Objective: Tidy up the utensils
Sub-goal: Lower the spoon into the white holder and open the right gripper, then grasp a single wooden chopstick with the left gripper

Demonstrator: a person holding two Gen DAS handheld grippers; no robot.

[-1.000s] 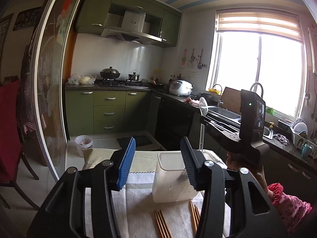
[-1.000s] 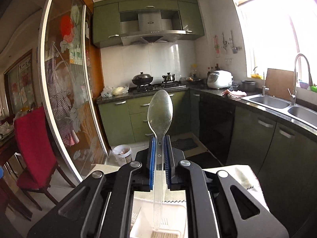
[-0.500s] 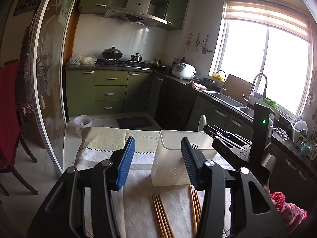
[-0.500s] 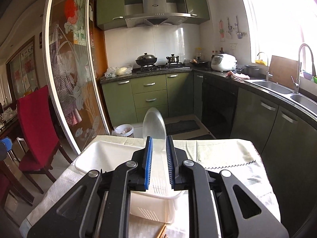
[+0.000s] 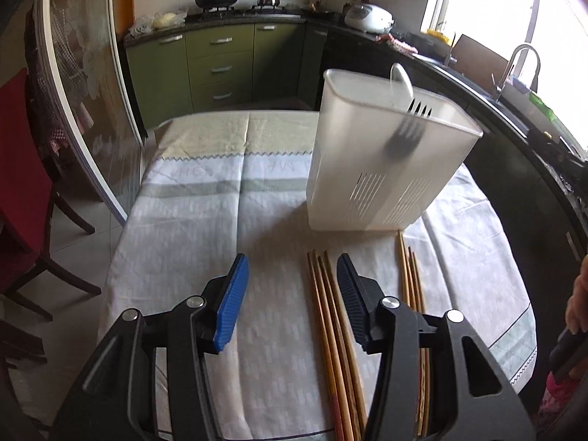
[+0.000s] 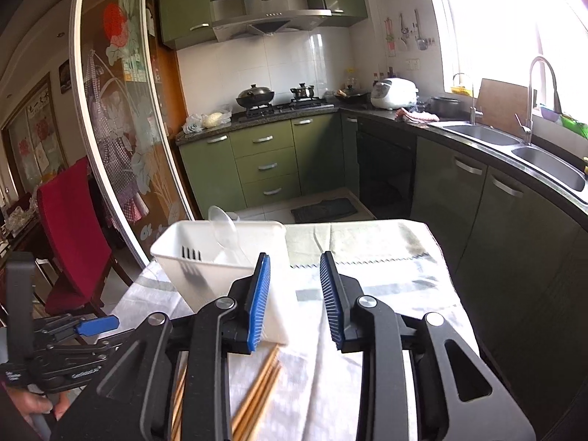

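A white slotted utensil holder (image 5: 375,169) stands on the clothed table with a clear plastic spoon (image 5: 400,81) and a black fork (image 5: 404,132) in it. Two bundles of wooden chopsticks lie in front of it, the left bundle (image 5: 330,312) and the right bundle (image 5: 411,279). My left gripper (image 5: 293,268) hangs open low over the cloth, its right finger over the left bundle. My right gripper (image 6: 294,268) is right of the holder (image 6: 220,226); its jaws are opening with nothing between them. The spoon (image 6: 224,228) leans inside the holder.
A striped cloth (image 5: 205,220) covers the table. A red chair (image 6: 70,228) and a glass sliding door (image 6: 121,128) stand left. Green cabinets (image 6: 268,161) and a sink counter (image 6: 514,147) ring the back and right. A hand (image 5: 577,308) shows at the right edge.
The right gripper let go of the clear spoon, which now stands in the holder, and drew back to the right. The left gripper sank and tilted down over the chopsticks.
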